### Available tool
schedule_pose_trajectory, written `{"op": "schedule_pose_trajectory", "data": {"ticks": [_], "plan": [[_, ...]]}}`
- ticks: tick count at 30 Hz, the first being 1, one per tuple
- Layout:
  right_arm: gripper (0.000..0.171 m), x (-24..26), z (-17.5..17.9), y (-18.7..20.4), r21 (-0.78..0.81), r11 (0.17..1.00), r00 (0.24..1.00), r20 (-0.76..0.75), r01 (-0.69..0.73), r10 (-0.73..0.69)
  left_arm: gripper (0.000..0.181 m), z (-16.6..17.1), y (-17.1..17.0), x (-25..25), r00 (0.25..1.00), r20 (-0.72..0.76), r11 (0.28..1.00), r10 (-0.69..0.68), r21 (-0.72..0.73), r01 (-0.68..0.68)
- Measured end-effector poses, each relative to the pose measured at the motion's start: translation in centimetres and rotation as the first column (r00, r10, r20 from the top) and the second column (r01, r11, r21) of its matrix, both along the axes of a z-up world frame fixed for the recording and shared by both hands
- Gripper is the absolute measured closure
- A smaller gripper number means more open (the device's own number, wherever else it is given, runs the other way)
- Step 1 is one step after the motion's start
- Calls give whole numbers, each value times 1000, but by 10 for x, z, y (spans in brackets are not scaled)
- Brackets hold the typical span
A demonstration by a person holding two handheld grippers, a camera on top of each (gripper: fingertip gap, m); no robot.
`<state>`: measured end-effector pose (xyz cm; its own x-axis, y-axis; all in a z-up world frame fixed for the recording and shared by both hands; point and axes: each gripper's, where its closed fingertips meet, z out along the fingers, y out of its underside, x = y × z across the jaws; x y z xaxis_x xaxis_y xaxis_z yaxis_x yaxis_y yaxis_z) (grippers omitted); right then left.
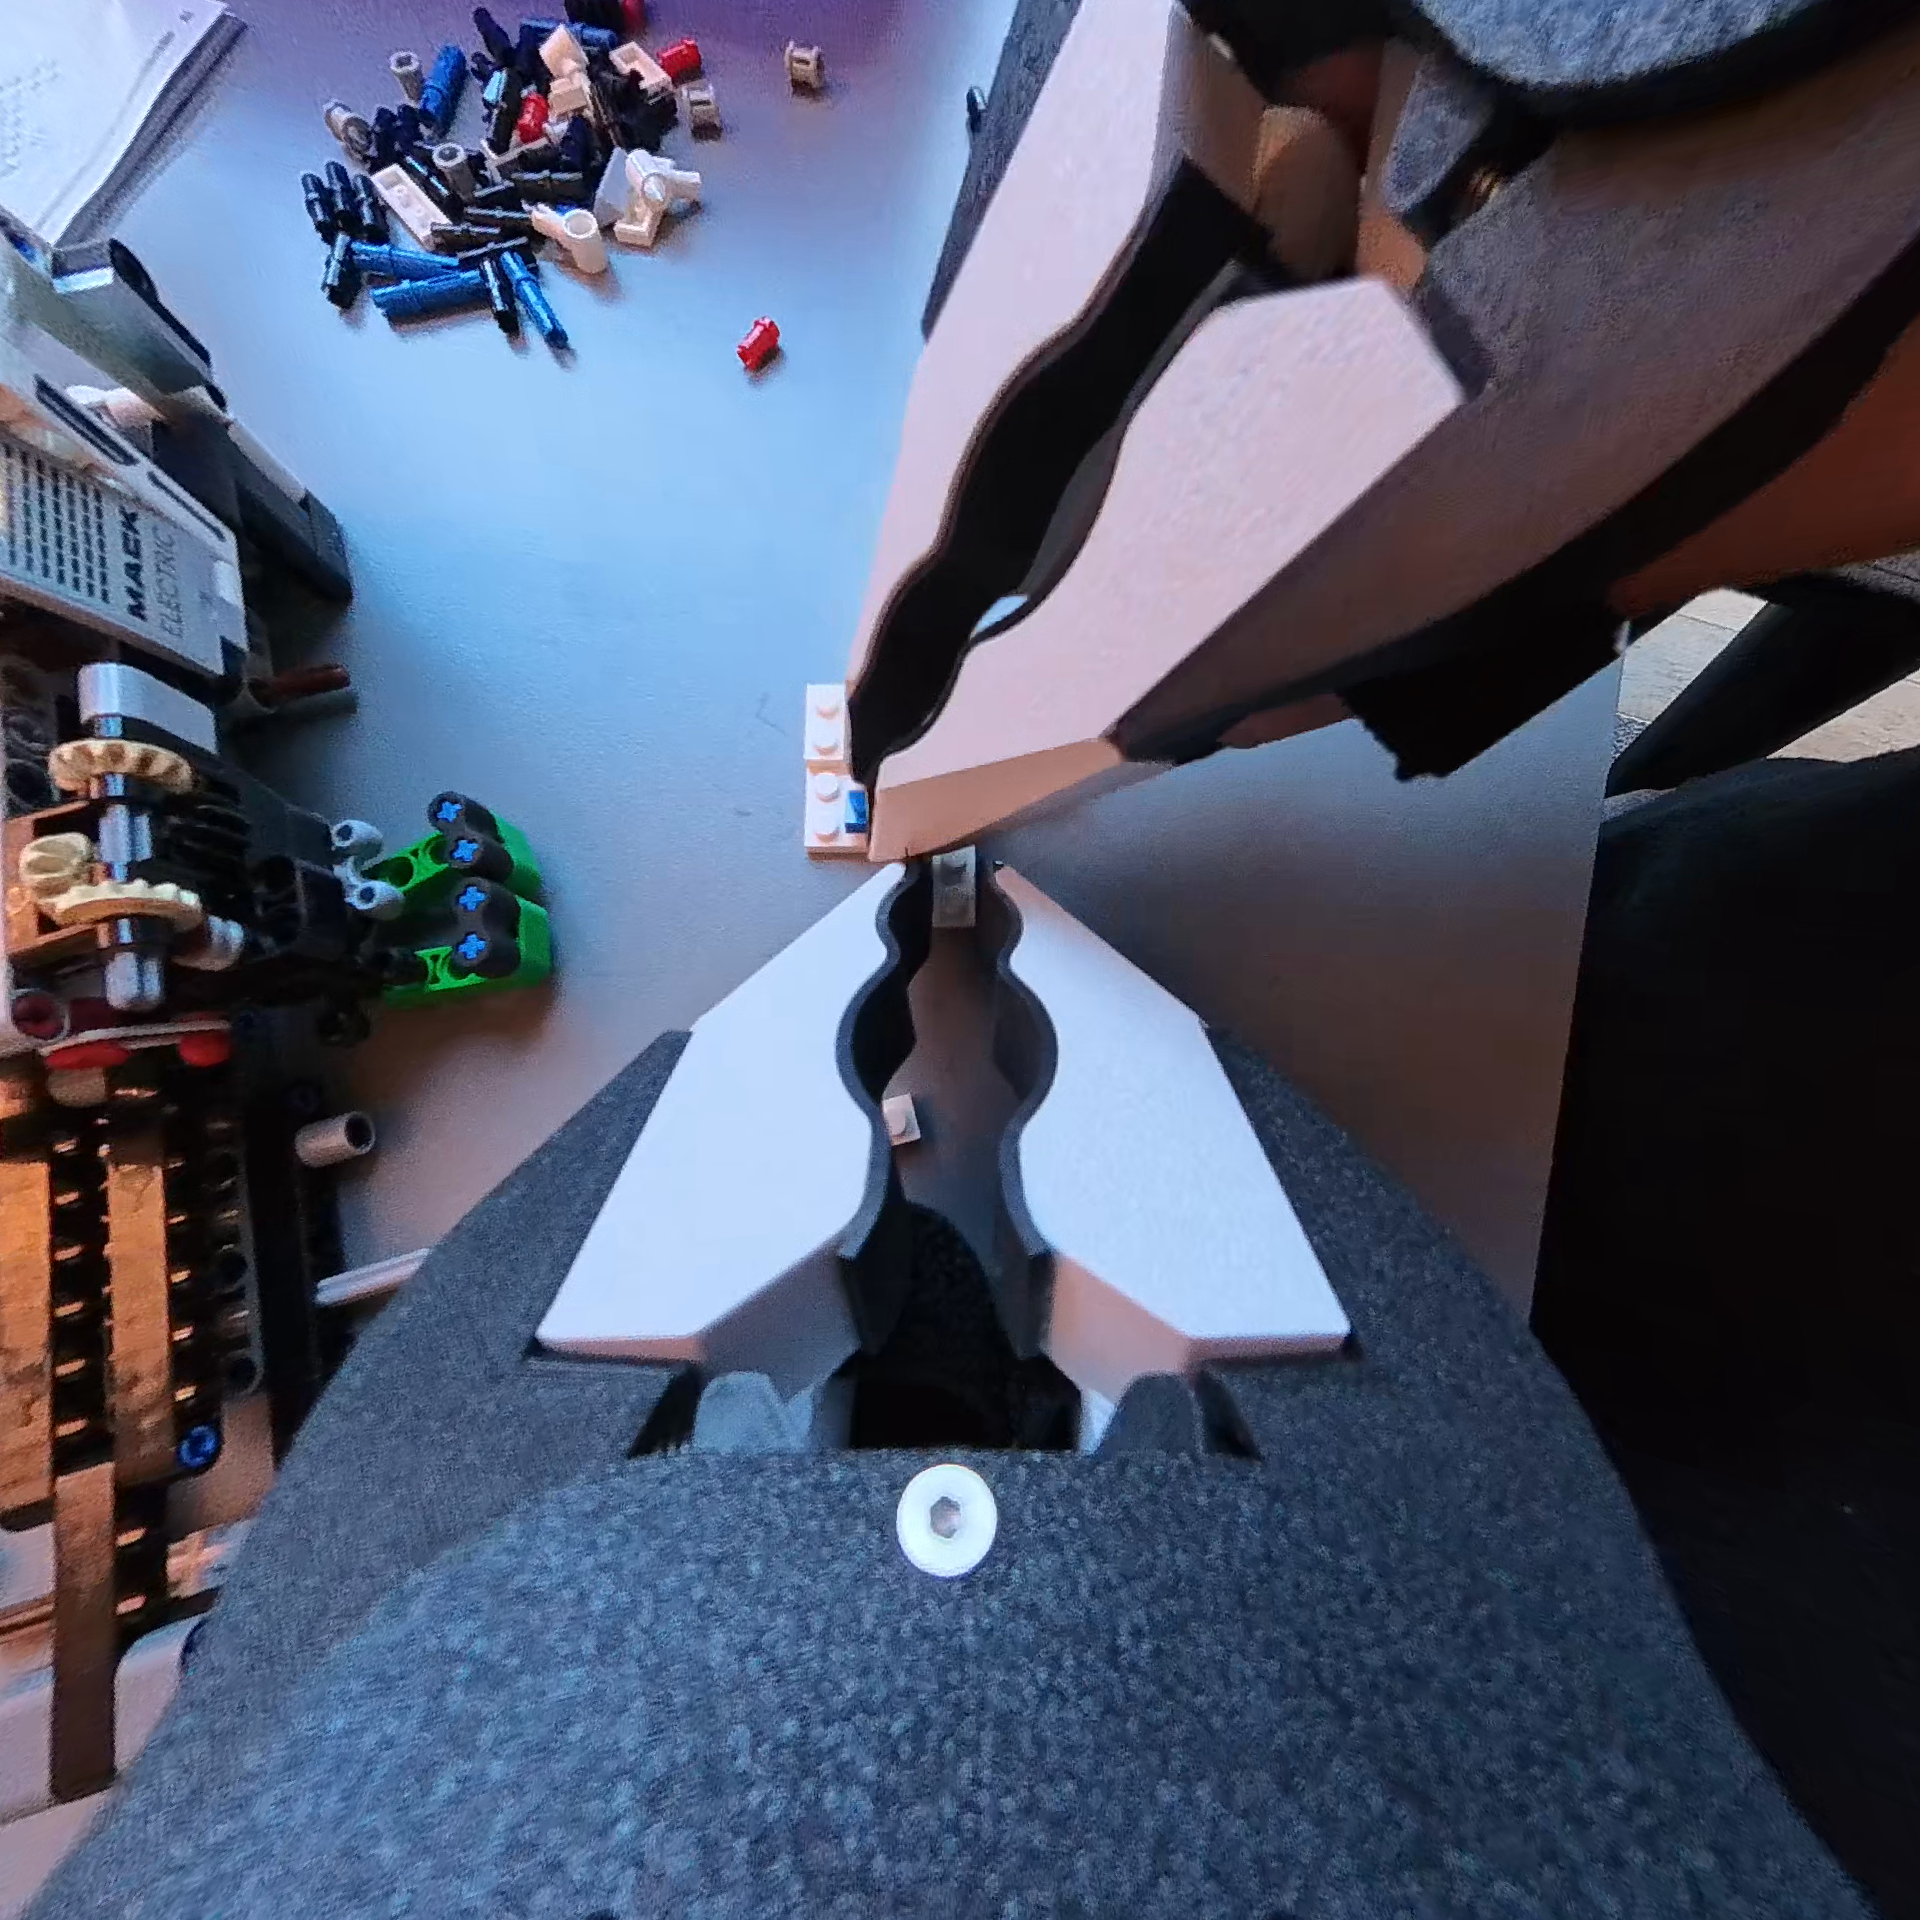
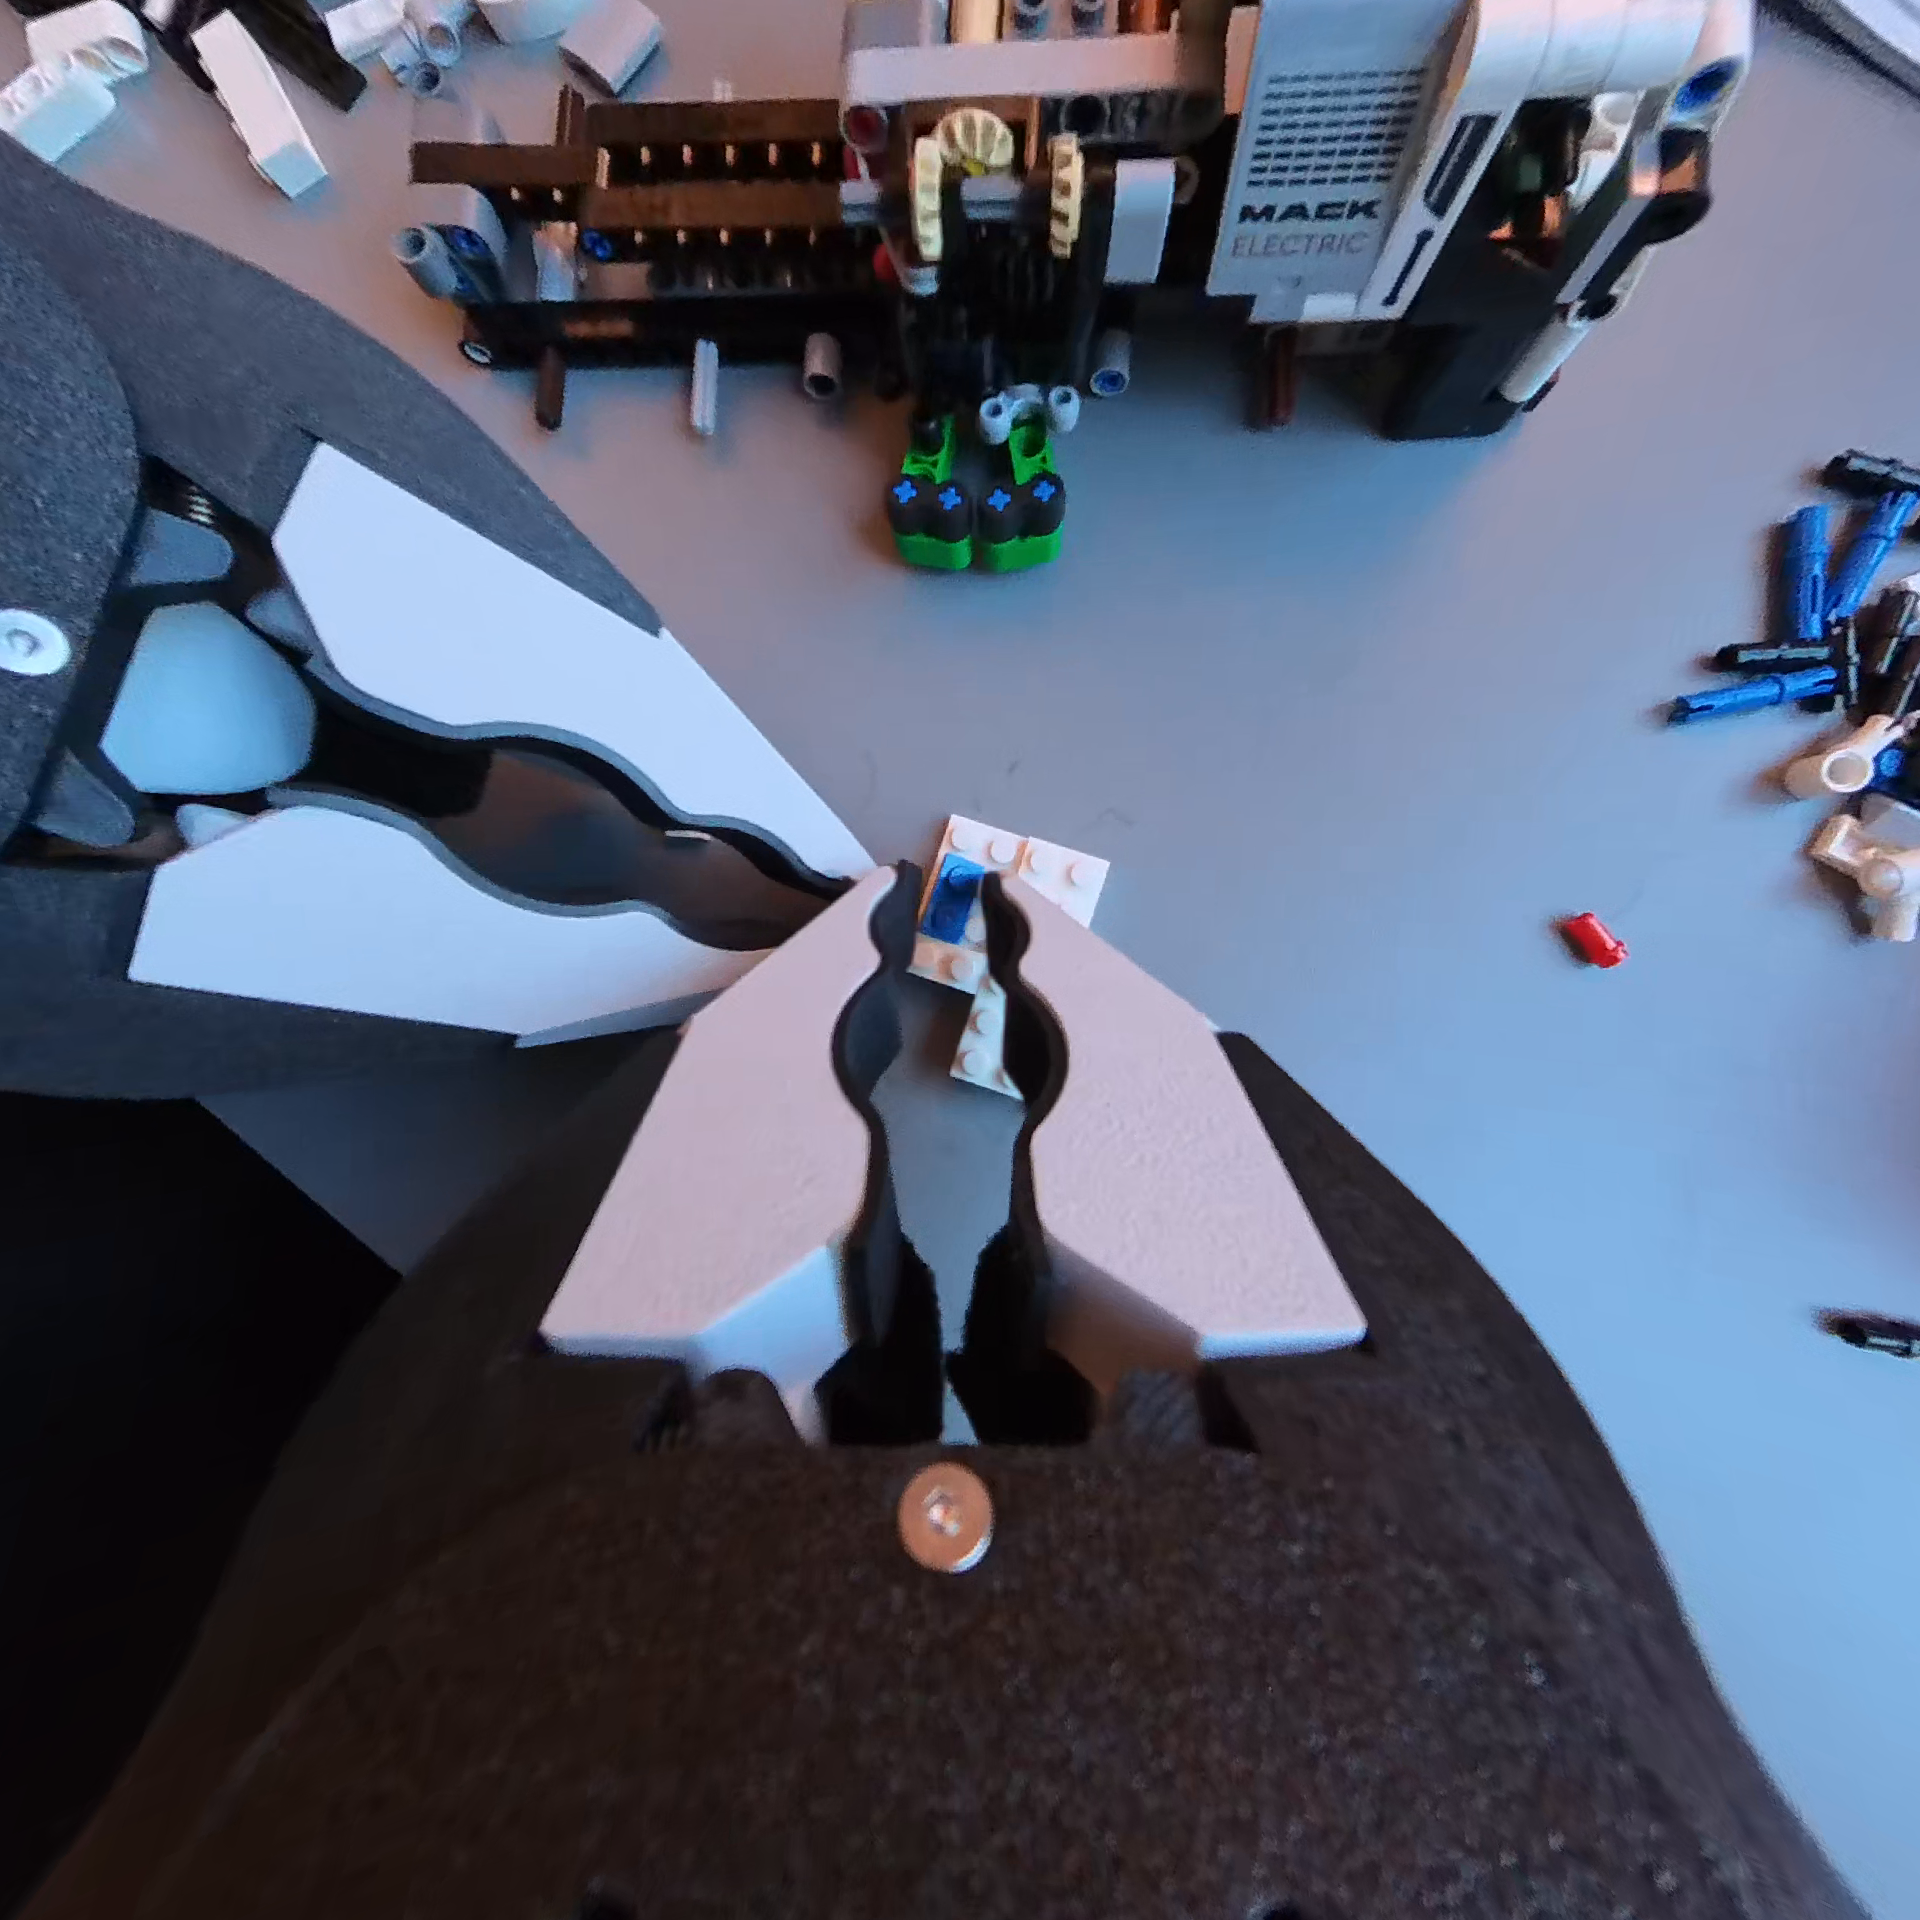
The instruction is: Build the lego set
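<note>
Right wrist view: right gripper (image 2: 951,899) jaws pinch a blue plate (image 2: 954,902) onto white plates (image 2: 1060,868) at 12 o'clock; left gripper (image 1: 951,883) jaws grip a grey piece (image 1: 954,885). Next, I judge: press down squarely.

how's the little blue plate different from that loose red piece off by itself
The blue plate is flat and sits on white plates, between the right gripper tips. The red piece is rounded and lies alone on the bare table, away from both grippers. Both are small Lego parts.
</note>
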<state>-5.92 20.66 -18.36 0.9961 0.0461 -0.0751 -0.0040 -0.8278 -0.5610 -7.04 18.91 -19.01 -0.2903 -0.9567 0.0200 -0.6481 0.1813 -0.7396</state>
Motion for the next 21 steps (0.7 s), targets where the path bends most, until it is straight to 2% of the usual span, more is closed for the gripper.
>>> {"op": "schedule_pose_trajectory", "data": {"ticks": [10, 16, 21], "plan": [[165, 1, 1, -1, -6, 999, 993, 107, -42, 42, 175, 0, 0, 0, 1000, -1, 1000, -1, -4, 1], [166, 7, 8, -2, -5, 1000, 990, 140, -12, 12, 175, 0, 0, 0, 1000, 1, 1000, 1, 4, -1], [166, 6, 1, -2, -29, 1000, 995, 103, 3, 0, 175, 0, 0, 0, 1000, 2, 1000, 0, 7, 0]]}}
